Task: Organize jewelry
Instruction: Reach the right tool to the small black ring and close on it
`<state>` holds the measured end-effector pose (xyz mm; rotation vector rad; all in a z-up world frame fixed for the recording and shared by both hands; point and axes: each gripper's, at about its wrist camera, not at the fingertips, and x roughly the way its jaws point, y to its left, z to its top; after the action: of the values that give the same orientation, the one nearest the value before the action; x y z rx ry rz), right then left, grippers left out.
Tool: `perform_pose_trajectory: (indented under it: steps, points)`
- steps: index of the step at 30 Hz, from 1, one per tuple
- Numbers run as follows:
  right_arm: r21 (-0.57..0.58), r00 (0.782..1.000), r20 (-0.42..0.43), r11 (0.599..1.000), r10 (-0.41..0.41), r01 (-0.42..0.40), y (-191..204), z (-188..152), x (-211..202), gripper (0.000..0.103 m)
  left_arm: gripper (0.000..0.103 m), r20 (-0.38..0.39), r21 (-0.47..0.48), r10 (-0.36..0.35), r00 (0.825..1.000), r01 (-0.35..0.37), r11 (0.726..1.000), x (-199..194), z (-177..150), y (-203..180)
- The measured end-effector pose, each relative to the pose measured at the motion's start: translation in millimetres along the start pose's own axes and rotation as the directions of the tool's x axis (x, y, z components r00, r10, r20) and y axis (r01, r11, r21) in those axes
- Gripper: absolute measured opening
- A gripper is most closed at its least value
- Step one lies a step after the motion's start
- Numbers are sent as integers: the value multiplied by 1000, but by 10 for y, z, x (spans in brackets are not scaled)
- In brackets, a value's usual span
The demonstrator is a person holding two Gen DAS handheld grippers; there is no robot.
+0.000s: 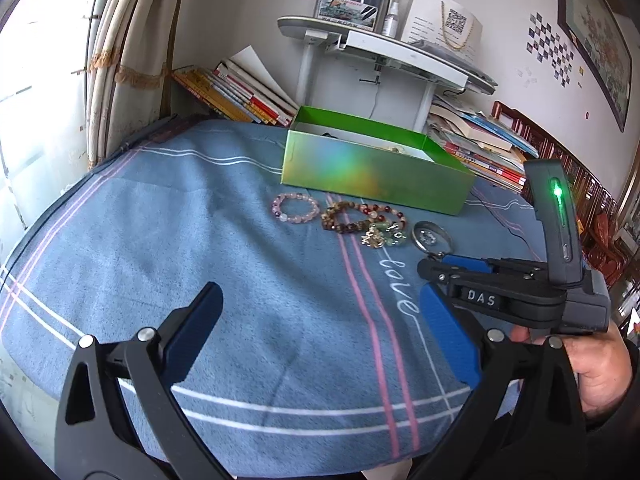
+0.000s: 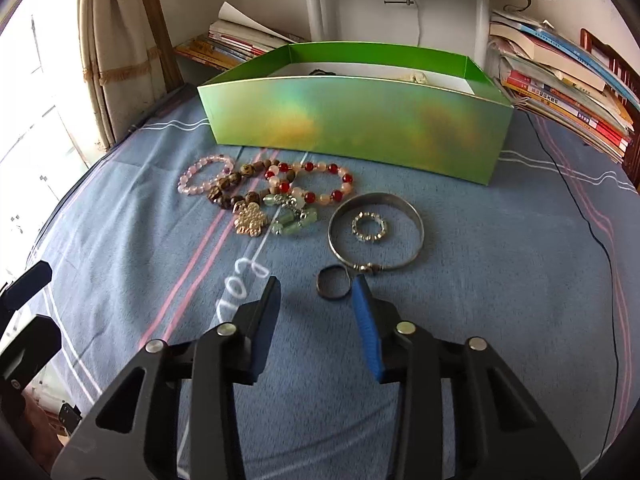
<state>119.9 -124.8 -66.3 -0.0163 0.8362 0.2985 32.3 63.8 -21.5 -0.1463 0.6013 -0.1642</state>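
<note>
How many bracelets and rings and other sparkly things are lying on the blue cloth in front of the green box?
Beaded bracelets: 4, namely pink bracelet, brown bracelet, red-and-peach bracelet, pale green bracelet
Metal bangle: 1
Rings: 2, namely sparkly ring, dark ring
Gold flower charm: 1
Total: 8

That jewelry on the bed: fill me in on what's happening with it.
A person holds a gripper in each hand, sorting jewelry on a blue bedspread. Both grippers are open and empty. The right gripper hovers low by a dark ring, just short of a silver bangle that encircles a small beaded ring. The left gripper hangs further back. Beaded bracelets lie clustered before an open green box, which already holds a few items.
</note>
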Motion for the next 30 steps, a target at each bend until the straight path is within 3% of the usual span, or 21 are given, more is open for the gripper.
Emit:
perform_pose_trajectory:
  steps: [7,12,17,25,28,30]
  points:
    - [-13,999,3,999,-38,38,18,40,54,34,98,-13,-21,-2,1000,1,1000,78,11,135]
    - [-13,999,5,998,-54,54,-19,55,65,20,98,-29,-21,-7,1000,6,1000,134,18,167]
    - [13,999,19,999,-32,31,-70,34,42,19,98,-54,2,-5,999,5,1000,205,57,110]
    - [65,990,130,995,61,-70,-279,-71,-245,19,98,-83,47,-3,997,7,999,381,316,85]
    - [77,987,143,993,75,-86,-364,-124,-291,19,96,-102,113,29,994,-17,993,561,484,76]
    - [86,987,139,992,80,-92,-414,-160,-269,19,88,-137,220,46,990,-15,975,736,578,2]
